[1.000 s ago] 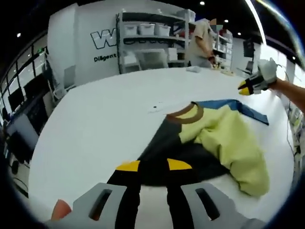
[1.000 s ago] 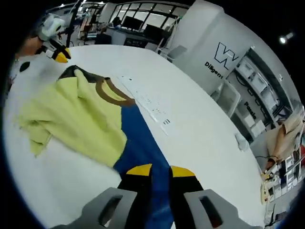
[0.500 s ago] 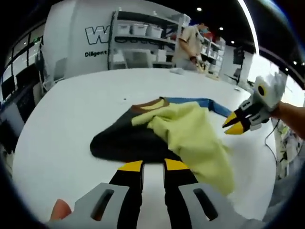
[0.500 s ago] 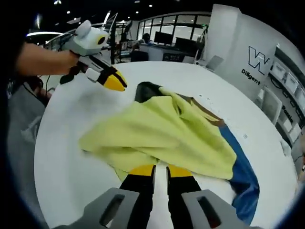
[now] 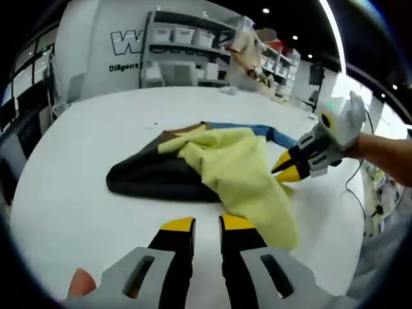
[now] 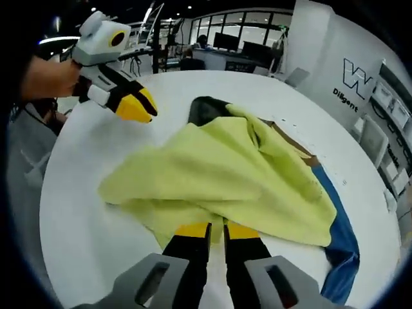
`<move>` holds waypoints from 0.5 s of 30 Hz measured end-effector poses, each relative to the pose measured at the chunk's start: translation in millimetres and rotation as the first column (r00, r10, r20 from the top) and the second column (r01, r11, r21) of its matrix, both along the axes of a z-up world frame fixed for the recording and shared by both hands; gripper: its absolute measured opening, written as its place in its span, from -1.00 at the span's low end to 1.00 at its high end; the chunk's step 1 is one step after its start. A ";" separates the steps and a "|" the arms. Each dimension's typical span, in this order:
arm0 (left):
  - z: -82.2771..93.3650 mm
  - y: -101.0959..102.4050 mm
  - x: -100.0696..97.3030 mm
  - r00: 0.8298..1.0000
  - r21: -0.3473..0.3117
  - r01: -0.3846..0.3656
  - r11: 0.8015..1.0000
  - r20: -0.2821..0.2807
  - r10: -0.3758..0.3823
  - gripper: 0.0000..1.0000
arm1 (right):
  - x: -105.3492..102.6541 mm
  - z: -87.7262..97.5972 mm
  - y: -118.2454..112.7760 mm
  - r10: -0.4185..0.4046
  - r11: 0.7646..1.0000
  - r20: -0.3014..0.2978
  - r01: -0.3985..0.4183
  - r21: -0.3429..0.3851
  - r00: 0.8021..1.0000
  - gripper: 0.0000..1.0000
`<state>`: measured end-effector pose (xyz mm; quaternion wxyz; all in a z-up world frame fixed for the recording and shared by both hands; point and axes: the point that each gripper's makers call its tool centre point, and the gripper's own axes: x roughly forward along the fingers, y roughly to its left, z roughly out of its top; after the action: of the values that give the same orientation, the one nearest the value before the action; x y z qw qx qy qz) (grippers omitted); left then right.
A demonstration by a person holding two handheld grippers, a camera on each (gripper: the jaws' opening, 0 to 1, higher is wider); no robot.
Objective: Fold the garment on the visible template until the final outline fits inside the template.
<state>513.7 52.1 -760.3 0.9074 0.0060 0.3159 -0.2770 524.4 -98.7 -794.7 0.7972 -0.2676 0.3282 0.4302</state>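
Note:
A crumpled garment lies on the round white table [image 5: 71, 187]: a yellow-green part [image 5: 241, 167] is heaped over a black part [image 5: 148, 177], with a brown collar [image 5: 177, 133] and a blue strip [image 5: 257, 131] behind. My left gripper [image 5: 206, 224] is shut and holds nothing, just short of the cloth. It appears at the garment's far left as the left gripper [image 6: 136, 108]. My right gripper [image 6: 217, 230] is shut with its tips at the near edge of the yellow-green cloth [image 6: 225, 170]. The right gripper [image 5: 286, 169] touches that cloth's right side; whether fabric is pinched is unclear.
Shelves with white bins [image 5: 187, 42] stand behind the table, and a person [image 5: 248, 48] is beside them. Desks with monitors [image 6: 225, 42] lie beyond the far side. A thin cable [image 5: 353, 187] trails near the table's right edge. Bare table surrounds the garment.
My right gripper has come in closer to the yellow-green cloth's edge. The left gripper has drawn slightly nearer the garment. The cloth itself lies much as before.

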 end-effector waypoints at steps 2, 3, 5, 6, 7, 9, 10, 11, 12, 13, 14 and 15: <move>-0.8 0.3 1.4 1.000 0.000 -0.002 1.000 -0.002 0.002 -0.77 | -0.2 -1.6 0.6 -0.002 1.000 -0.008 0.002 0.002 1.000 -0.94; -0.8 0.4 2.0 1.000 -0.003 -0.003 1.000 -0.002 0.003 -0.77 | -0.6 -1.7 1.3 -0.002 1.000 -0.008 0.002 0.003 1.000 -0.94; -0.3 0.5 2.4 1.000 -0.007 -0.006 1.000 -0.003 0.006 -0.77 | -0.7 -4.7 2.8 -0.002 1.000 -0.020 0.002 0.002 1.000 -0.94; 0.0 0.7 2.9 1.000 -0.009 -0.007 1.000 -0.002 0.007 -0.77 | -0.8 -6.1 2.5 -0.005 1.000 -0.024 0.005 -0.001 1.000 -0.94; 0.0 0.9 2.9 1.000 -0.009 -0.008 1.000 -0.001 0.008 -0.77 | -0.9 -6.4 1.9 -0.007 1.000 -0.026 0.007 -0.002 1.000 -0.94; 0.1 1.2 2.5 1.000 -0.008 -0.006 1.000 -0.002 0.006 -0.77 | 0.9 -7.0 1.1 -0.019 1.000 -0.033 0.020 0.009 0.999 -0.94; -0.2 1.6 2.3 1.000 -0.007 -0.006 1.000 -0.002 0.006 -0.77 | 2.0 -7.6 0.0 -0.028 1.000 -0.036 0.028 0.008 0.999 -0.93; -0.6 2.2 2.2 1.000 -0.006 -0.005 1.000 -0.004 0.005 -0.78 | 2.2 -7.6 -0.9 -0.037 0.999 -0.043 0.037 0.010 0.998 -0.93; -0.8 2.6 2.2 1.000 -0.006 -0.006 1.000 -0.005 0.006 -0.78 | 1.6 -7.5 -0.2 -0.039 0.999 -0.050 0.040 0.019 0.998 -0.94; -0.9 2.9 2.1 1.000 -0.006 -0.006 1.000 -0.006 0.006 -0.78 | 1.8 -8.0 -0.2 -0.042 0.999 -0.055 0.043 0.022 0.998 -0.95; -0.8 3.1 2.1 1.000 -0.007 -0.008 1.000 -0.006 0.008 -0.78 | 1.4 -8.3 0.1 -0.044 0.999 -0.058 0.046 0.026 0.997 -0.96; -0.5 3.1 2.1 1.000 -0.010 -0.009 1.000 -0.006 0.009 -0.78 | 1.4 -8.6 0.5 -0.050 0.998 -0.062 0.052 0.031 0.997 -0.96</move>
<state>515.8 55.1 -760.8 0.9078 -0.0011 0.3173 -0.2744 525.9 -98.1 -803.3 0.8017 -0.2328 0.3520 0.4233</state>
